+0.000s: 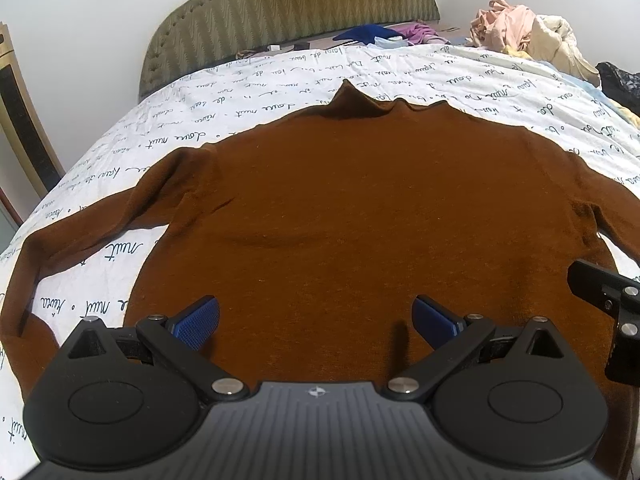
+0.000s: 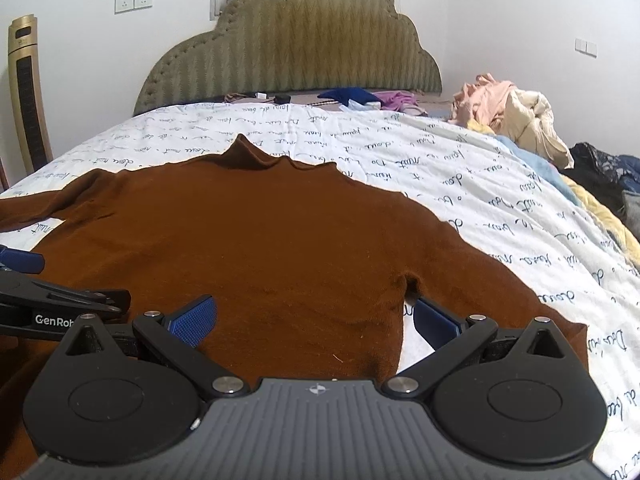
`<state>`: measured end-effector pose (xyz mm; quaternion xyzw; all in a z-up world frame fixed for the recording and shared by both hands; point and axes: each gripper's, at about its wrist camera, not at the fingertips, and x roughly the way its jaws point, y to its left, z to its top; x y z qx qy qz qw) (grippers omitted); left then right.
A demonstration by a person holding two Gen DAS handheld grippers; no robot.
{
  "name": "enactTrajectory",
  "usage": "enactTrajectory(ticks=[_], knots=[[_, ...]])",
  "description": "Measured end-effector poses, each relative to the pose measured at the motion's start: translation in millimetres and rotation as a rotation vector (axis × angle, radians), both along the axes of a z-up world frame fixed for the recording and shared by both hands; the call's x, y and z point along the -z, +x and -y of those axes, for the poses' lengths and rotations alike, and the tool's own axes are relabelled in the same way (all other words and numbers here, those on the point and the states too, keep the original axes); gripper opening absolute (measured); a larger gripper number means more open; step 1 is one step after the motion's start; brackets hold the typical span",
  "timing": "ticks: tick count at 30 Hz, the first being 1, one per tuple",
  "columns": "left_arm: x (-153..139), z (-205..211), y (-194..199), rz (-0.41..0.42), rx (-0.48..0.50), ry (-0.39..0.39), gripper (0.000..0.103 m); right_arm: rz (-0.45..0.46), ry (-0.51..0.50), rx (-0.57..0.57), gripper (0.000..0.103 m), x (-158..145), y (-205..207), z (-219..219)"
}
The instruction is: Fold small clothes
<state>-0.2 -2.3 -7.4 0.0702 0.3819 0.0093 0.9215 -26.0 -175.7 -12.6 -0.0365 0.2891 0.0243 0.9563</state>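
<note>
Your brown sweater (image 1: 360, 208) lies spread flat on the bed, collar (image 1: 360, 106) toward the headboard (image 1: 288, 12), body smooth and both sleeves out to the sides. The left sleeve (image 1: 92, 216) runs outward and bends back down toward you; the right sleeve (image 2: 500, 280) slants toward the near right corner, with a strip of sheet showing between it and the body. It looks like a soft, light knit, so expect it to drape, stretch and sag when lifted, and to drag a little on the printed bedsheet (image 1: 280, 88) rather than slide. Take it by an edge where the fabric is doubled and less likely to stretch: a cuff, a shoulder seam, or the hem nearest you. A pinch in the middle of the body would only raise a tent and wrinkle it.

Your left hand-held gripper (image 1: 316, 316) hangs over the lower body with its blue pads spread wide and nothing between them. Your right hand-held gripper (image 2: 316, 316) is likewise wide apart and empty, sitting over the right armpit, one pad above the body and the other over the gap by the sleeve. No fold looks started yet; a sleeve is probably the sensible first piece to bring in.

Off to the far right a pile of other clothes (image 2: 516, 116) waits near the pillow end
</note>
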Motion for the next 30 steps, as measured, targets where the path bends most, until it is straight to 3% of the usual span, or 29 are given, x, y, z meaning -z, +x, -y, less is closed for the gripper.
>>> enactTrajectory(ticks=[12,19,30], knots=[[0,2,-2,0.008,-0.007,0.008,0.103,0.005,-0.03,0.012,0.103,2,-7,1],[2,2,-2,0.002,-0.014,0.002,0.103,-0.01,0.043,-0.013,0.103,3,-8,8],[5,6,-3,-0.003,-0.008,0.021,0.103,-0.013,0.038,-0.042,0.103,3,-13,6]])
